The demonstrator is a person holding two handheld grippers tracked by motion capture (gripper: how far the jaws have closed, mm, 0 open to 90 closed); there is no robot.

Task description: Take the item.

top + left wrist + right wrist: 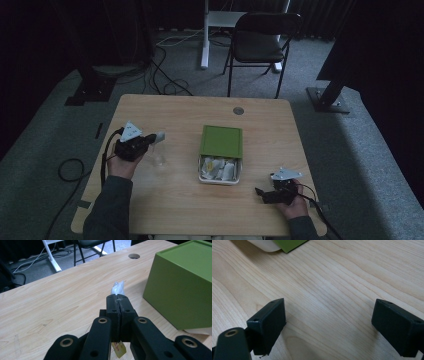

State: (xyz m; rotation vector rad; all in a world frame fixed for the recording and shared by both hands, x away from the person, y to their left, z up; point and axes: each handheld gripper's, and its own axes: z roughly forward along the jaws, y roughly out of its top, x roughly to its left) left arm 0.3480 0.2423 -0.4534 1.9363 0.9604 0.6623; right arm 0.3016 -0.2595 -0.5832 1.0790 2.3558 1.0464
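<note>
A small white tea-bag sachet (118, 287), pinched at the tips of the left tongs (117, 298) and poking out just past them, with what looks like a yellowish tag (119, 349) hanging beneath the jaws. Left tongs clamped tight on that sachet, held above the desk (57, 305), lifted clear of the wood in the left gripper view. Just beside the tips in the high view, a clear glass (158, 157) standing on the desk, faint and hard to make out. Farther to the right of these tongs, a white box (220, 178) of more sachets, its green lid (221, 141) propped open. Well beyond that box, right tongs (328, 322) spread wide apart with nothing between them, resting low over bare wood near the desk's front edge. Judged from this: carrying step in hand, sachet already out of the box and on its way to the glass. Next move likely calls for centring the tips over the glass mouth, lowering gently, then easing the jaws apart without knocking the light glass over; steadying from the idle right tongs possibly useful.
</note>
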